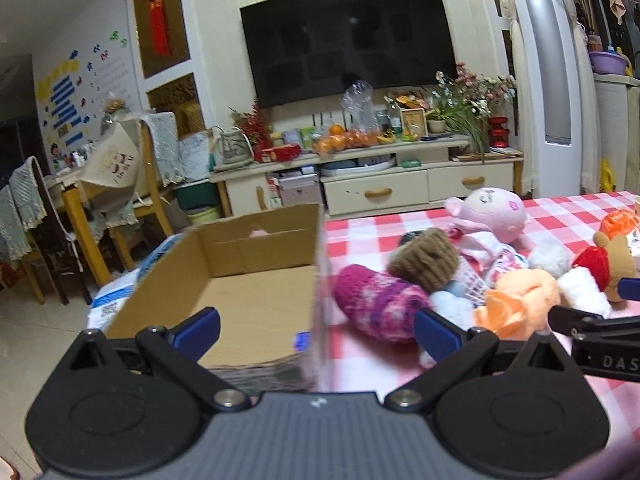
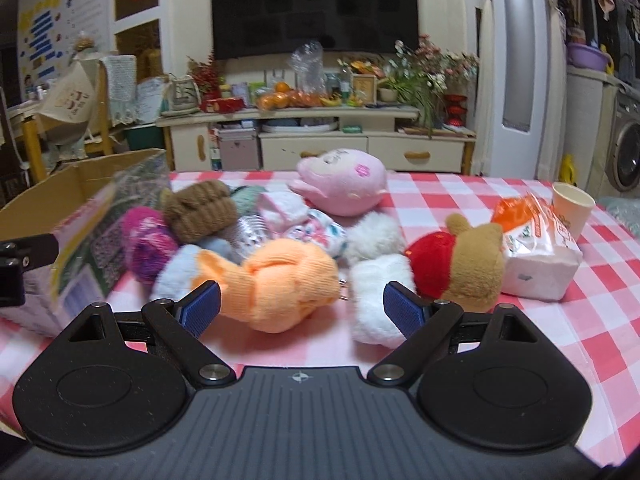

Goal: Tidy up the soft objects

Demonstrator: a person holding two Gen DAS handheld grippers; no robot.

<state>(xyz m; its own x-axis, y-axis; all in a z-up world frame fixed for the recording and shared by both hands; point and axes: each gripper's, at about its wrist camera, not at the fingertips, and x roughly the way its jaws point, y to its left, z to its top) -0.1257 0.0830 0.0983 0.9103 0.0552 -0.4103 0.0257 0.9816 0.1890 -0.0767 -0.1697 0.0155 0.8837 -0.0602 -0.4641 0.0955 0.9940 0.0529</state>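
A pile of soft toys lies on the red-checked tablecloth [image 2: 460,196]: an orange knit toy [image 2: 280,280], a white fluffy piece [image 2: 376,300], a bear with a red shirt [image 2: 460,264], a pink doll head [image 2: 344,184], a brown knit piece [image 2: 200,208] and a magenta knit piece [image 2: 146,240]. An open cardboard box [image 1: 256,288] stands at the table's left edge with something pink barely showing inside. My left gripper [image 1: 318,330] is open and empty over the box's right wall. My right gripper [image 2: 302,308] is open, just in front of the orange toy.
A packet of tissues [image 2: 536,256] and a paper cup [image 2: 572,204] sit at the right of the table. Behind are a TV cabinet [image 2: 320,140], chairs [image 1: 44,216] at the left and a washing machine [image 2: 628,152] at the right.
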